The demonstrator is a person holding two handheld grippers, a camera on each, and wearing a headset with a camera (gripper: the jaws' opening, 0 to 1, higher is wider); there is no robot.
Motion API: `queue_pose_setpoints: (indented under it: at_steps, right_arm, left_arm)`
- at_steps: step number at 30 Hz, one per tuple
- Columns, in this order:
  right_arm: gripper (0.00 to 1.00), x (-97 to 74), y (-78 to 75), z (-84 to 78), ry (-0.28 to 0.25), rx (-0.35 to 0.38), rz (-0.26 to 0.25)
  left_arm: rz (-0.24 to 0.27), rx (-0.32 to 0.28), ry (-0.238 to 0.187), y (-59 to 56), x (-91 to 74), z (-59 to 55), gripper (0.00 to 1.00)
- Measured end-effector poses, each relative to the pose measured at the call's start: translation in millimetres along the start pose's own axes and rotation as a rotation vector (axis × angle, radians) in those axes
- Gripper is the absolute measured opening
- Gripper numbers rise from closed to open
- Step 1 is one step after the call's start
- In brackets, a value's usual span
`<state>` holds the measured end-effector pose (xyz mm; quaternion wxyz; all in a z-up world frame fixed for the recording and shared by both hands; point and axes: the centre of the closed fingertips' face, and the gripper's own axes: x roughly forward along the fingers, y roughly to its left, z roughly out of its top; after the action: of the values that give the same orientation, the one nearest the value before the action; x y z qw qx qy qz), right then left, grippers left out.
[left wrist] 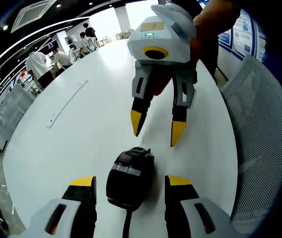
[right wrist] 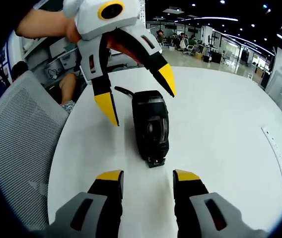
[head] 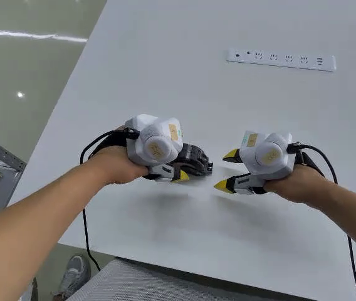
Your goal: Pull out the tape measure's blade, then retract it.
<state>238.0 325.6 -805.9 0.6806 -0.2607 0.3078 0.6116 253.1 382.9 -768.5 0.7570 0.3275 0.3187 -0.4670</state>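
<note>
A black tape measure [head: 195, 159] lies on the white table [head: 165, 75], its blade fully in. My left gripper [head: 184, 168] is open and straddles the case without visibly touching it. In the left gripper view the case [left wrist: 130, 174] sits between the yellow-tipped fingers [left wrist: 84, 181], with a gap on each side. My right gripper [head: 227, 170] is open and empty, just right of the case, facing the left one. In the right gripper view its jaws [right wrist: 148, 175] point at the tape measure's [right wrist: 151, 126] blade end, with the left gripper [right wrist: 136, 91] over it.
A white power strip [head: 281, 59] lies flat at the far right of the table. A grey mesh chair [head: 140, 282] stands at the table's near edge, close below both hands. Cables trail from both grippers. Several people sit in the office [left wrist: 44, 67] beyond the table.
</note>
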Motion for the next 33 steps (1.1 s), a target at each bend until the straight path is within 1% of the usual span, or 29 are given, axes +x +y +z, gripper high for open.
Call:
queue_pose_setpoints:
  at_steps: [4,6,14,17,20,26,33]
  right_arm:
    - [0.33,4.7,-2.6,-0.7,0.003,-0.008,-0.002]
    - [0.31,7.2,-4.6,-0.1,0.005,-0.018,-0.009]
    - [0.26,16.6,-7.1,0.0,-0.001,-0.032,-0.008]
    - [0.24,18.2,-7.5,0.1,-0.004,-0.034,-0.005]
    - [0.23,20.3,-8.0,0.0,-0.005,-0.039,0.002]
    - [0.2,23.3,-9.2,1.5,-0.009,-0.051,0.007]
    - [0.18,26.2,-8.0,0.9,-0.009,-0.06,0.02]
  left_arm:
    - [-0.008,0.017,0.002,0.4,3.4,0.3,0.49]
    - [-0.011,0.019,0.002,0.1,5.0,0.8,0.48]
    - [-0.029,0.045,0.01,-0.5,11.1,-0.7,0.46]
    - [-0.035,0.056,0.017,-0.1,14.3,-2.0,0.45]
    - [-0.04,0.058,0.015,-0.2,16.3,-0.9,0.44]
    - [-0.051,0.08,0.02,-1.0,20.9,-1.5,0.41]
    - [-0.056,0.094,0.023,-2.0,21.4,-0.9,0.37]
